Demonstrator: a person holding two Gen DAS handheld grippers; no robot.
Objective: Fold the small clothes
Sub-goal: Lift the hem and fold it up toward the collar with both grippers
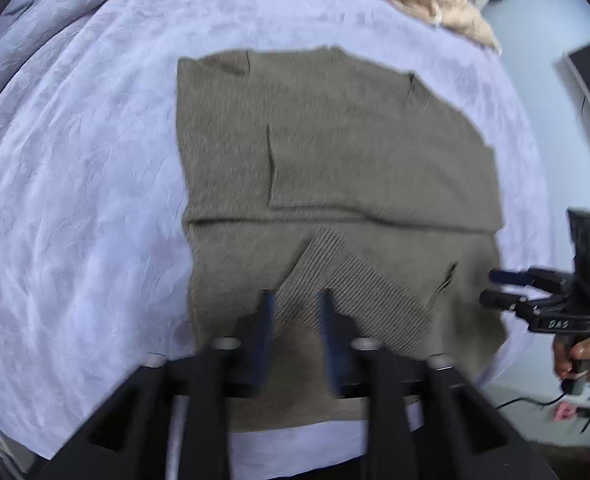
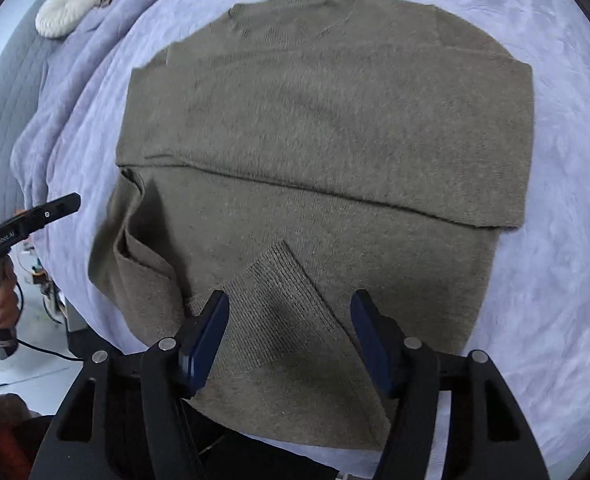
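A: Where was the sweater [image 2: 319, 152]?

B: Flat on the bed's crinkled lavender blanket [image 2: 555, 240], sleeves folded across its fuzzy olive knit and a ribbed cuff [image 2: 279, 304] on top, likely squared for the next fold.

A: And the grippers?

B: The left gripper [image 1: 295, 320] and right gripper [image 2: 289, 332] both hung open above it, gripping nothing.

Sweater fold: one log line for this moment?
sweater: flat, sleeves folded in | left claw: open, empty | right claw: open, empty
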